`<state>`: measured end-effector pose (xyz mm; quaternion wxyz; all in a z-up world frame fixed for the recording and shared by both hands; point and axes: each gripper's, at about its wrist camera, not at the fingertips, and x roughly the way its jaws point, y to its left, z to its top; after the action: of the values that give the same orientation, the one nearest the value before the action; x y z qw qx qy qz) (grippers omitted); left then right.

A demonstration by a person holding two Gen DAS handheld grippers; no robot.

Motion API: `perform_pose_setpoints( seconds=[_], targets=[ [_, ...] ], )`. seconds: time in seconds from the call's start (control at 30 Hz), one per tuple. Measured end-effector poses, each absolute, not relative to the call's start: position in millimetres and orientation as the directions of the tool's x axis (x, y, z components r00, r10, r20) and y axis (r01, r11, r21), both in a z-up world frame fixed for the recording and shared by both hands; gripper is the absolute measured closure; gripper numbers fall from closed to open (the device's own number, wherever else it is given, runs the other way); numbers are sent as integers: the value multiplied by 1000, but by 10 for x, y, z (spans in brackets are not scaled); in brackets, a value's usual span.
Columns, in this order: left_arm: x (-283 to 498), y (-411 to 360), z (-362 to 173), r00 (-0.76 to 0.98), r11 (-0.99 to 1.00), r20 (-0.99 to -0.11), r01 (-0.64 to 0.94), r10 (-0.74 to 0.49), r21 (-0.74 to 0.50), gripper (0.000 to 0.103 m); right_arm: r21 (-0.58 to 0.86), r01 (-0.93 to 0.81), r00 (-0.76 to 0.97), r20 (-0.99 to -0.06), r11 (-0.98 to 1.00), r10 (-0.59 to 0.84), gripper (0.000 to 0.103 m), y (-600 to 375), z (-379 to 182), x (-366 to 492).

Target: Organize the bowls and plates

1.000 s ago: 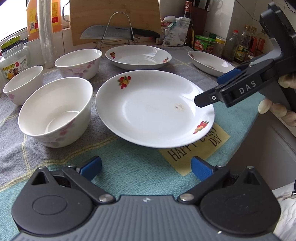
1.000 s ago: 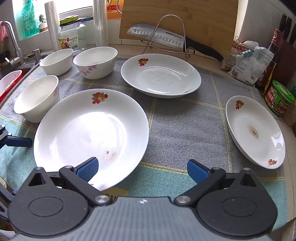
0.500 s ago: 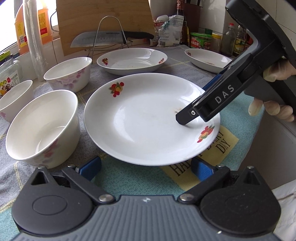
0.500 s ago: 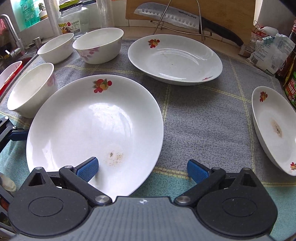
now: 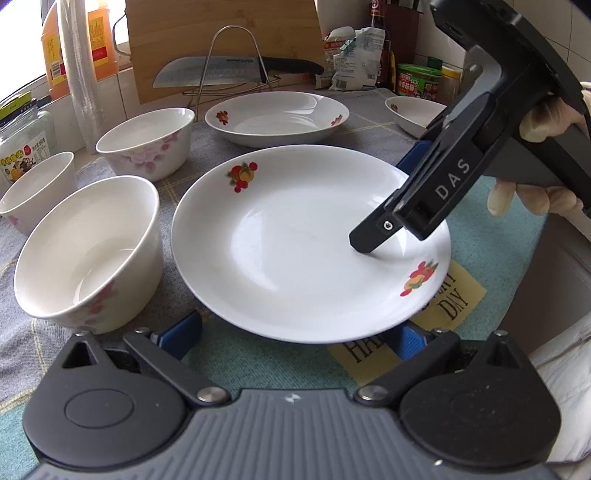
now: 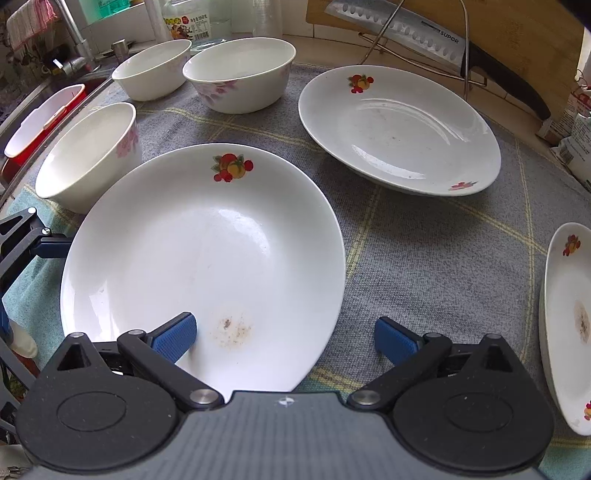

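Cloth point(image 6: 424, 266), grey with pale yellow lines and a teal edge nearest the cameras, is spread over the counter, and a yellow printed patch point(image 5: 454, 295) is seen on it. Both the left gripper point(image 5: 295, 332) and the right gripper point(image 6: 284, 332) are held wide open, with nothing grasped. The large plate point(image 5: 295, 251), marked with fruit prints, is set on the cloth directly ahead of the left gripper, its near rim lying between that gripper's blue pads. The same plate's edge is straddled by the right gripper: one finger point(image 5: 373, 236) is placed over the inside near a brown stain point(image 6: 232, 328), the other outside the rim over the cloth. A bowl point(image 5: 88, 251) is stood just left of the plate, and two more bowls point(image 5: 147, 142) point(image 5: 35, 184) are found farther back on that side. A second plate point(image 6: 399, 129) is laid behind the first, and a third plate point(image 6: 565, 325) lies well apart to the right. At the back, a knife point(image 5: 221, 70) is rested on a wire rack point(image 5: 236, 59) before a wooden board point(image 5: 221, 33), with bottles, jars and packets alongside. A sink point(image 6: 37, 110) is seen at the far left.
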<state>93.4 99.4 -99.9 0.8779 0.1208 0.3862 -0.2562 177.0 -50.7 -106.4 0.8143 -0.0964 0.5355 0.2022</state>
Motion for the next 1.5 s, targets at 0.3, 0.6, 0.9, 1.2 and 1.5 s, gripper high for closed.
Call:
perform_pose_setpoints(
  seconds=[0.3, 0.6, 0.9, 1.2, 1.5],
  targets=[
    [921, 1027, -1028, 574, 815, -718, 579, -393, 16, 0, 59, -465, 337, -911, 884, 238, 0, -441, -1076, 1881],
    [911, 1137, -1060, 550, 739, -680, 673, -485, 18, 0, 59, -433, 367, -900, 900, 235, 0, -430, -1085, 1865],
    [852, 1164, -1049, 600, 771, -659, 635, -453, 49, 1, 120, -482, 334, -891, 868, 308, 0, -433, -1037, 1831],
    [818, 1172, -1029, 625, 798, -654, 600, -426, 55, 1, 235, -533, 270, -863, 813, 426, 2, -560, -984, 1956],
    [835, 1131, -1010, 627, 797, -662, 599, -409, 75, 1, 295, -544, 238, -844, 786, 481, 16, -624, -967, 2185]
  ],
)
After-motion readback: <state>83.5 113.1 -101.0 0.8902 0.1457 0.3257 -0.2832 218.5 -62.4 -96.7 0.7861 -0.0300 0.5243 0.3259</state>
